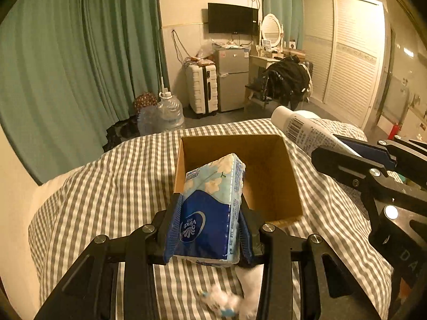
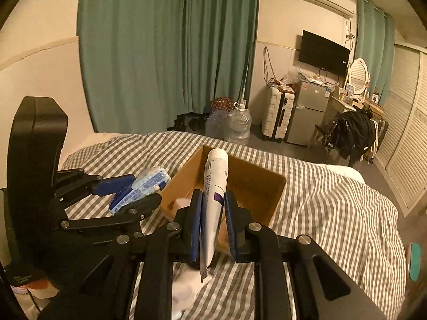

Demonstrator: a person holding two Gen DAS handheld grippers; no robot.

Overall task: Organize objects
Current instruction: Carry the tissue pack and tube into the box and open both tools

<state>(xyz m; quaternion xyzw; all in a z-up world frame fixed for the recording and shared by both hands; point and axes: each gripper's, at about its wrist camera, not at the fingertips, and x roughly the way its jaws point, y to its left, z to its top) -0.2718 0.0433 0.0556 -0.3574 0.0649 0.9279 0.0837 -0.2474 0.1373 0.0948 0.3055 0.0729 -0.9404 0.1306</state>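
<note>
My left gripper is shut on a blue and pale flowered tissue pack, held just in front of an open cardboard box on the bed. My right gripper is shut on a white tube, cap end pointing forward over the box. In the left wrist view the right gripper and its tube hang at the box's right side. In the right wrist view the left gripper with the tissue pack is to the box's left. A pale thing lies in the box's near corner.
The box rests on a grey-and-white checked bed cover. A white fluffy item lies on the cover below the grippers. Beyond the bed are green curtains, water jugs, a suitcase, a small fridge and a chair with dark clothes.
</note>
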